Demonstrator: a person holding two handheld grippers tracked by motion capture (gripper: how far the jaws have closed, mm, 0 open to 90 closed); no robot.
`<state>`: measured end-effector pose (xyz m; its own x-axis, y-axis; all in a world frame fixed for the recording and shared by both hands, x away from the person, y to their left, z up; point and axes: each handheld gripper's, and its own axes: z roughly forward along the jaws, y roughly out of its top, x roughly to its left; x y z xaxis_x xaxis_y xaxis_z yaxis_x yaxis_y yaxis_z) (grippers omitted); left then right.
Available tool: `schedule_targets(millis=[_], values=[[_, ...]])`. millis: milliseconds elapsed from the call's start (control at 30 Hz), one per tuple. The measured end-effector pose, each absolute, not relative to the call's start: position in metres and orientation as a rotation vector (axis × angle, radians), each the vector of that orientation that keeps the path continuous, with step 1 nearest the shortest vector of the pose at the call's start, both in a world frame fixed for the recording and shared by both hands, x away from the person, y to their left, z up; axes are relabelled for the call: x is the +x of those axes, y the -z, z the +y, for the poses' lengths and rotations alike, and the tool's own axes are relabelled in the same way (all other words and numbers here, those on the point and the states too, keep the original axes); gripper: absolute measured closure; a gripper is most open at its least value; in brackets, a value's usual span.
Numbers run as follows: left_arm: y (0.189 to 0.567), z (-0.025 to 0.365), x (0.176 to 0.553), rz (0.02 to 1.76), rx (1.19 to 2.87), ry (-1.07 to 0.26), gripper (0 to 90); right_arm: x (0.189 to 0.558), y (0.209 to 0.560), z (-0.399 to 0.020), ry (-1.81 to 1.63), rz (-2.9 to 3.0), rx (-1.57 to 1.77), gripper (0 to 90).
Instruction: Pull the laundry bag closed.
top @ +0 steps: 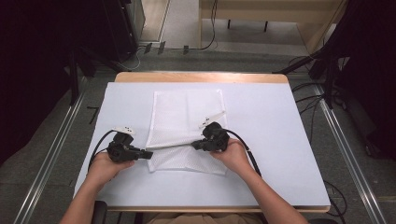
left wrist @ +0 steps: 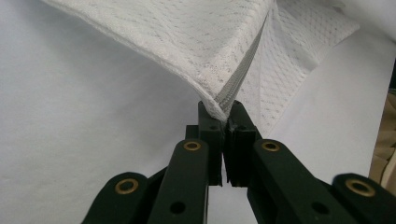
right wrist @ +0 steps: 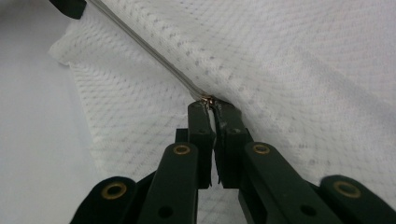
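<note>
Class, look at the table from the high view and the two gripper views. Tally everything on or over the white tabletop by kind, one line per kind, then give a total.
White mesh zip bag: 1
Grey zip line on that bag: 1
Black two-jaw grippers, the left gripper and the right gripper, each shut on the zip: 2
Person's hands, left and right: 2
Total: 6

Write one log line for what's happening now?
left tool: shut on mesh bag corner | right tool: shut on zipper pull | zipper: taut
</note>
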<state>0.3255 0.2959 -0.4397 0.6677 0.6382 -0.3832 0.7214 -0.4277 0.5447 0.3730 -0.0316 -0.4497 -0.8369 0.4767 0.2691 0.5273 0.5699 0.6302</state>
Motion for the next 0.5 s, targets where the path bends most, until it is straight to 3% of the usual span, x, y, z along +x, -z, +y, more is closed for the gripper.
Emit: schedule_targets(millis=[500], values=[[0.4397,0.2952,0.3248,1.038,2.195,0.155,87.7,0.3714,0.4508,-0.0411,1.107,-2.722,-0.885,88.2]])
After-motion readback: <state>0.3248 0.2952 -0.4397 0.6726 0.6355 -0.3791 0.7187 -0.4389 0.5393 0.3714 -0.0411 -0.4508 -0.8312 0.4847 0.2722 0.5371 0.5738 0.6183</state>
